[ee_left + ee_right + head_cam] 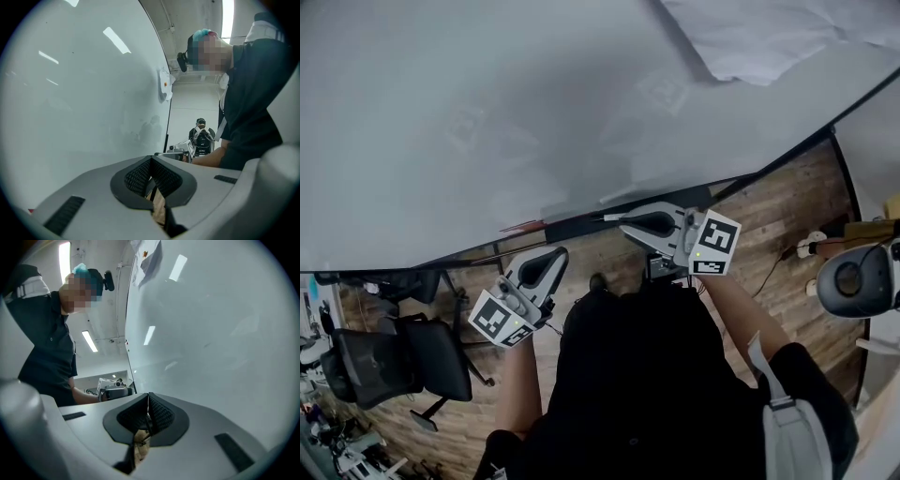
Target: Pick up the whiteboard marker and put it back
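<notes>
red, slim whiteboard marker (522, 226)

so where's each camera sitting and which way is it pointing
Head view: on the person's head, facing steeply down the whiteboard; shows torso, forearms, left gripper, right gripper.
Left gripper view: on that gripper, along its shut jaws; whiteboard left, torso right.
Right gripper view: mirrored, jaws shut, whiteboard right, torso left.
Shared: the whiteboard everywhere; each gripper view catches the other gripper.
</notes>
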`<act>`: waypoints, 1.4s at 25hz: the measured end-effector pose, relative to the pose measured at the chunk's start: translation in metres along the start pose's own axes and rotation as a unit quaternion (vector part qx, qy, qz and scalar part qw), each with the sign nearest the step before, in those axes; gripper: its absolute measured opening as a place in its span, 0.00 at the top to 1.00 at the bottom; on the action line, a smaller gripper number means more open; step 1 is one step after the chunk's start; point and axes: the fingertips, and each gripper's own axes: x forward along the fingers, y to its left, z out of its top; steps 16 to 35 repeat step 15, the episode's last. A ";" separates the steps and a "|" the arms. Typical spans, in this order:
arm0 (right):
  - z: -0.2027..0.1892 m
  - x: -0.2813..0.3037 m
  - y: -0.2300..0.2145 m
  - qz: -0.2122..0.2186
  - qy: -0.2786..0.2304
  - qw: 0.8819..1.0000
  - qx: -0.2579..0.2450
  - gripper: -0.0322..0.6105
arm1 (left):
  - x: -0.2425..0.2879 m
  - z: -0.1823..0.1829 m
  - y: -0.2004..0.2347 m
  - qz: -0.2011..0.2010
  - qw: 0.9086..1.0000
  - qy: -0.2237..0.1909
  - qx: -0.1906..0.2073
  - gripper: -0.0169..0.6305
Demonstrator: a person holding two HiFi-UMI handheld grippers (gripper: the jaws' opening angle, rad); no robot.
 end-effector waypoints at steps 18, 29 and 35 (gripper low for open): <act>0.019 -0.070 -0.032 -0.061 -0.018 0.998 0.022 0.92 | 0.048 -0.010 -0.011 -0.001 0.999 0.018 -0.036 0.96; 0.019 -0.070 -0.032 -0.061 -0.018 0.998 0.022 0.92 | 0.048 -0.010 -0.011 -0.001 0.999 0.018 -0.036 0.96; 0.019 -0.070 -0.032 -0.061 -0.018 0.998 0.022 0.92 | 0.048 -0.010 -0.011 -0.001 0.999 0.018 -0.036 0.96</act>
